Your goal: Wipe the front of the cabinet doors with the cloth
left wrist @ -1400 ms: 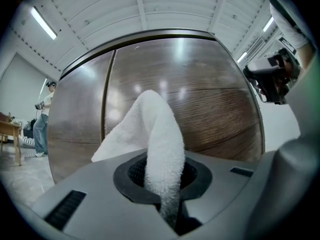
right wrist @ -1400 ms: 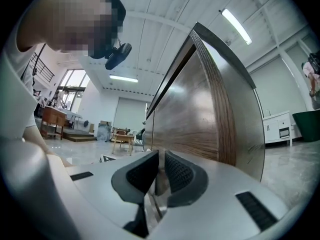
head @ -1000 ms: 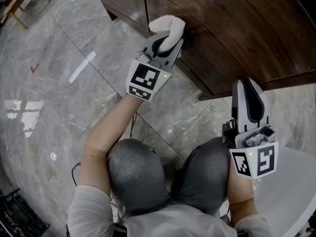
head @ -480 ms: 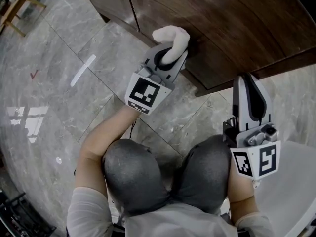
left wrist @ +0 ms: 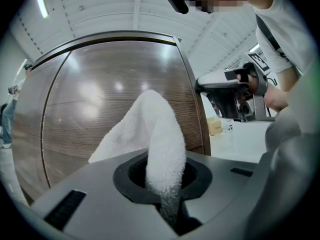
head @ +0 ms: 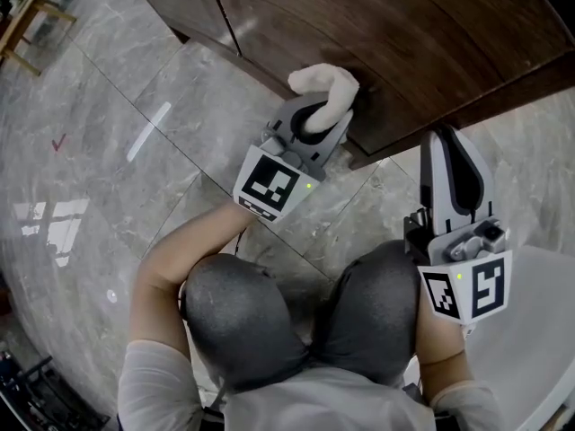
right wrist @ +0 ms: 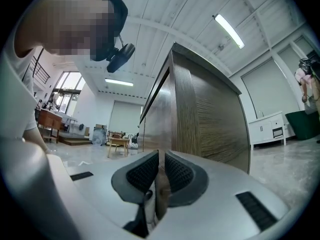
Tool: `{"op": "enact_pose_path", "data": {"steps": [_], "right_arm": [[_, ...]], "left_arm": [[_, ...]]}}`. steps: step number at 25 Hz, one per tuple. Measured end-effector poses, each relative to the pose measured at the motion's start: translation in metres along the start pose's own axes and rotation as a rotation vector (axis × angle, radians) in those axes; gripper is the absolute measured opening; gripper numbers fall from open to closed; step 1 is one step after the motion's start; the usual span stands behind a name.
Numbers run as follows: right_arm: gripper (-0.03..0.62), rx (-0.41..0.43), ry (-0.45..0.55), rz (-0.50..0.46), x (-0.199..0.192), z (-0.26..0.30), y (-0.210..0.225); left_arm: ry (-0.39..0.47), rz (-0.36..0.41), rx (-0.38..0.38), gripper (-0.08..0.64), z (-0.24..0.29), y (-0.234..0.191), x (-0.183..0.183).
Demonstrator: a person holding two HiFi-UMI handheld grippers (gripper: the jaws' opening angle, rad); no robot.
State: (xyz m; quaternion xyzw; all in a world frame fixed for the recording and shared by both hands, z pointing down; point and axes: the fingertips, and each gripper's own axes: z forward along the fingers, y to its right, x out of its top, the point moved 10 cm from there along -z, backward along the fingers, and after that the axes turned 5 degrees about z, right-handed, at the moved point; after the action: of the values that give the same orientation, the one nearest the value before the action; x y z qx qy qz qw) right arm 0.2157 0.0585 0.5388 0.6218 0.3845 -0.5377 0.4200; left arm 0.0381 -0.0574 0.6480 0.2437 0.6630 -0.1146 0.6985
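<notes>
From the head view, the left gripper (head: 312, 126) reaches forward to the dark brown wooden cabinet door (head: 386, 34). A white fluffy cloth (head: 325, 83) bulges out of its jaws and sits against the low part of the door, close to the cabinet's corner. The right gripper (head: 452, 155) hangs back on the other side, just clear of that corner and touching nothing. Below both lie the grey marble floor (head: 135, 115) and the person's knees in grey trousers (head: 243, 317).

In the left gripper view, the jaws of the left gripper (left wrist: 165, 179) are clamped on the cloth (left wrist: 160, 129), which rises in a thick fold between them and spreads leftward onto the glossy wood-grain door (left wrist: 100, 94). The right gripper (left wrist: 232, 89) shows off to the side, beyond the door's edge.

In the right gripper view, the two ribbed black pads (right wrist: 145, 173) of the right gripper (right wrist: 160, 176) stand pressed nearly together with nothing caught between them. Ahead rises the cabinet's corner, its wood-grain side (right wrist: 215, 114) running away to the right. A low white cupboard (right wrist: 265, 126) stands far off against the wall.
</notes>
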Motion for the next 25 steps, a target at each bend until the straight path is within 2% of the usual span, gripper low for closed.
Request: {"op": "enact_pose_path", "data": {"steps": [7,11,15,21,23,25], "right_arm": [[0.058,0.003,0.003,-0.002,0.002,-0.008,-0.001],[0.058,0.011,0.002,-0.011,0.004,-0.007,-0.006],[0.058,0.023,0.001,-0.01,0.005,0.0,-0.011],[0.058,0.043,-0.004,-0.014,0.003,0.015,-0.031],[0.058,0.055,-0.013,-0.017,-0.001,0.024,-0.041],[0.058,0.068,-0.024,-0.023,-0.005,0.035,-0.048]], "left_arm": [[0.009,0.039,-0.157,0.061,0.01,0.039,0.009],[-0.008,0.044,-0.208,0.061,0.014,0.05,0.012],[0.022,0.043,-0.238,0.061,0.014,0.054,0.015],[0.052,0.035,-0.196,0.061,-0.014,0.027,0.022],[0.065,0.065,-0.153,0.061,-0.03,0.008,0.025],[0.088,0.096,-0.076,0.061,-0.046,-0.014,0.026]]}}
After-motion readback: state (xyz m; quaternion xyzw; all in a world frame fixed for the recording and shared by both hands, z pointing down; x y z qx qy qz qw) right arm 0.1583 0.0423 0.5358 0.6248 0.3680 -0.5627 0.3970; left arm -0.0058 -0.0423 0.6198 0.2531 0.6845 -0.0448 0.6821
